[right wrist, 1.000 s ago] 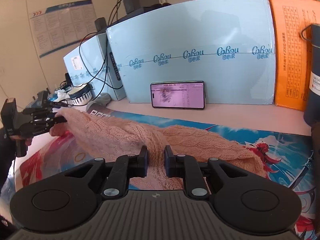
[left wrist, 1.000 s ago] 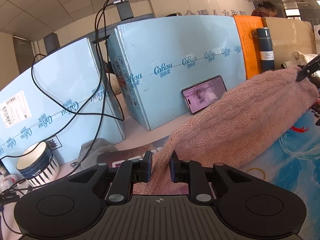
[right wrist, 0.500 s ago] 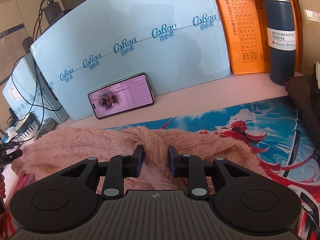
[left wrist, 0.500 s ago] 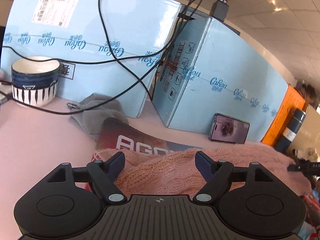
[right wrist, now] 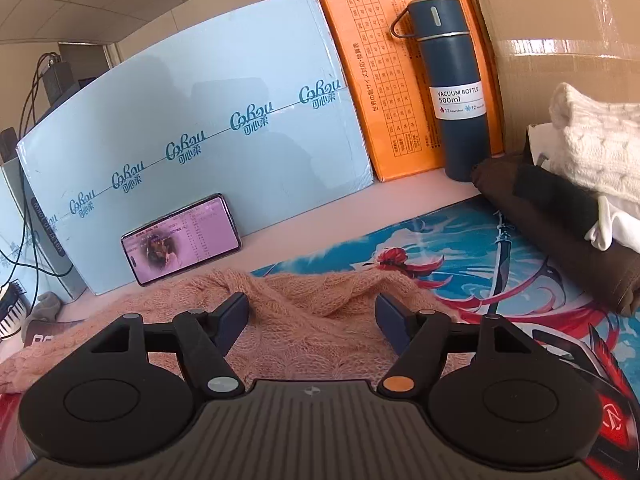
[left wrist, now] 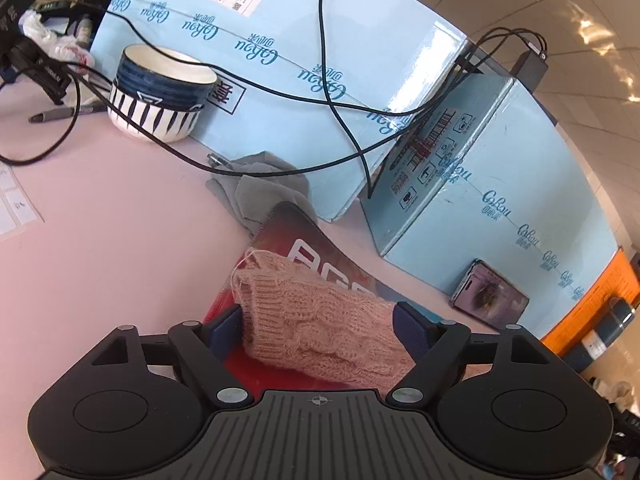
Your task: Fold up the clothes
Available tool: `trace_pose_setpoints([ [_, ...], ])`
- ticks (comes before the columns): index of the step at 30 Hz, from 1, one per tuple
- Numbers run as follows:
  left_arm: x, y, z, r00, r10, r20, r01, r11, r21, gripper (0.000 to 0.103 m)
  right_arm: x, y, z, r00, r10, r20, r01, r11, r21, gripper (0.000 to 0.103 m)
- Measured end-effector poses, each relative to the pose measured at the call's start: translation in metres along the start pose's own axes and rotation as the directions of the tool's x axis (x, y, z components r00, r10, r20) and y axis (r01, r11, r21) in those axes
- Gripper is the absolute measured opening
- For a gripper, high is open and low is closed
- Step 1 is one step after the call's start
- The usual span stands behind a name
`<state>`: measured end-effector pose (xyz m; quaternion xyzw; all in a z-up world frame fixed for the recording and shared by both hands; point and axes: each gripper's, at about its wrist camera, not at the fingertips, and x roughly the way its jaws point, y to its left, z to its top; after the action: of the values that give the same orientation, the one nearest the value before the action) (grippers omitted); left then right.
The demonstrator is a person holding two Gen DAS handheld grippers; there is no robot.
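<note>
On the printed mat [right wrist: 460, 248] that covers the bench [left wrist: 100, 220], a pink knitted sweater [right wrist: 304, 312] is spread, between the left tongs [left wrist: 320, 328] and the right tongs [right wrist: 312, 312]. A ribbed sleeve end [left wrist: 312, 320] is seen between the fingers of the left tongs, whose jaws are closing around it; whether the pads press on the knit yet cannot be told. The right tongs are opening, with bunched knit lying between the parted fingers and apparently let go.

The step in hand is judged to be a re-grip of the sleeve end for the next fold. It would be done well if the cuff were taken across its full width, deep between the pads, so that the loose stitches are not snagged or stretched. The right tongs should be lifted clear before anything is pulled, and the rumpled middle smoothed first.

The sweater's long axis is laid across the mat, roughly parallel to the blue boxes [right wrist: 192, 152] behind. The cuff points away from the left tongs, toward a grey cloth [left wrist: 260, 184].
</note>
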<state>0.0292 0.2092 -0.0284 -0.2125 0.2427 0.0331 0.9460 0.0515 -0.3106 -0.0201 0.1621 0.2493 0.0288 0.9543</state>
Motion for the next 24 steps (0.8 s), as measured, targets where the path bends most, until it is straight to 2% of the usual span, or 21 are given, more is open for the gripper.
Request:
trace_pose_setpoints([
  [1,0.0,-0.009,0.0,0.999,0.051,0.004,-0.051,0.997,0.062,0.015,0.001,-0.001,-0.001,1.0,-0.007,-0.004,0.007,1.0,0.002,0.068],
  [3,-0.006,-0.029,0.0,0.993,0.102,0.061,-0.113,0.972,0.207,0.014,0.003,-0.002,-0.003,1.0,-0.015,-0.006,0.015,1.0,-0.002,0.068],
  [4,-0.009,-0.041,0.0,0.987,0.125,0.099,-0.149,0.946,0.287,0.014,0.002,-0.002,-0.003,1.0,-0.016,-0.003,0.016,1.0,-0.007,0.068],
  [5,-0.01,-0.048,0.002,0.984,0.13,0.125,-0.164,0.933,0.322,0.014,0.002,-0.001,-0.004,1.0,-0.016,0.001,0.016,1.0,-0.011,0.068],
  [8,-0.009,-0.059,0.018,0.978,0.123,0.169,-0.175,0.925,0.338,0.014,0.001,-0.001,-0.005,1.0,-0.019,0.009,0.02,1.0,-0.016,0.068],
  [10,0.003,-0.055,0.027,0.974,0.159,0.162,-0.204,0.926,0.318,0.015,0.001,-0.002,-0.005,1.0,-0.021,0.009,0.021,1.0,-0.012,0.068],
  [12,0.018,-0.046,0.03,0.972,0.206,0.118,-0.232,0.925,0.302,0.014,0.001,-0.002,-0.005,1.0,-0.021,0.009,0.021,1.0,-0.01,0.068],
  [15,0.029,-0.028,0.023,0.977,0.208,0.037,-0.211,0.953,0.219,0.015,0.002,-0.003,-0.005,1.0,-0.019,0.002,0.019,1.0,-0.011,0.069],
  [16,0.029,-0.024,0.021,0.975,0.22,0.033,-0.222,0.955,0.195,0.021,0.003,-0.002,-0.005,1.0,-0.019,0.0,0.018,1.0,-0.012,0.069],
  [18,0.028,-0.017,0.02,0.968,0.246,0.041,-0.25,0.958,0.143,0.024,0.003,-0.002,-0.005,1.0,-0.019,-0.003,0.019,1.0,-0.014,0.069],
  [19,0.024,-0.015,0.021,0.963,0.262,0.061,-0.268,0.957,0.111,0.04,0.003,-0.002,-0.005,1.0,-0.019,-0.003,0.019,1.0,-0.013,0.069],
  [20,0.019,-0.012,0.021,0.958,0.277,0.075,-0.282,0.958,0.058,0.062,0.003,-0.002,-0.005,1.0,-0.019,-0.002,0.019,1.0,-0.012,0.069],
  [21,0.013,-0.008,0.022,0.953,0.292,0.084,-0.293,0.956,-0.007,0.069,0.003,-0.002,-0.005,1.0,-0.018,0.0,0.018,1.0,-0.011,0.069],
  [22,0.009,-0.003,0.022,0.958,0.278,0.073,-0.273,0.959,-0.072,0.076,0.002,-0.003,-0.005,1.0,-0.018,0.002,0.018,1.0,-0.008,0.069],
  [24,0.005,0.005,0.02,0.976,0.217,0.032,-0.208,0.961,-0.182,0.076,0.002,-0.003,-0.005,1.0,-0.018,0.004,0.018,1.0,-0.005,0.069],
])
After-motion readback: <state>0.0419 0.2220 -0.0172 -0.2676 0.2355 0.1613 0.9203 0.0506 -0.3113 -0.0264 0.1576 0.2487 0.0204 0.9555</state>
